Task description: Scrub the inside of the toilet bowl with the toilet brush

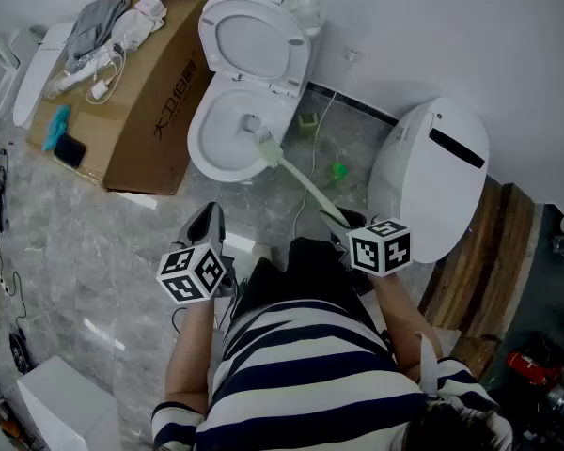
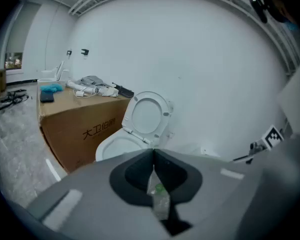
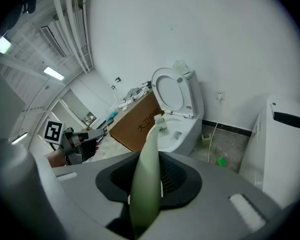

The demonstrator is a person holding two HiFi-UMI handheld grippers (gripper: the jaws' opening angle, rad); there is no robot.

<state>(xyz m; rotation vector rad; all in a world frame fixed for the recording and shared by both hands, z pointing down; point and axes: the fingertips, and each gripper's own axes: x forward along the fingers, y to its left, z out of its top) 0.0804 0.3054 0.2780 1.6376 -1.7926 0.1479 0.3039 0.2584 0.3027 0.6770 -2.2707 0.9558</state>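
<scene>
Mid-scrub, your right gripper (image 1: pixel 336 220) clamps the pale-green plastic toilet brush (image 1: pixel 296 172) inside the white ceramic toilet bowl (image 1: pixel 202 148), left gripper (image 1: pixel 207 222) closed empty; sweep its walls next.

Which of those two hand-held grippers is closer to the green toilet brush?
Right. The right hand-held gripper clamps the toilet brush by its handle; the left hand-held gripper hangs apart, shut and empty.

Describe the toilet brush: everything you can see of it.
The toilet brush is pale green and looks like plastic, with a long, slim handle that widens toward the grip end and a small head with pale bristles. It slants from the right gripper, whose jaws are closed on the handle, down over the rim of the white toilet bowl. The head sits inside the bowl; contact with the porcelain cannot be told.
</scene>
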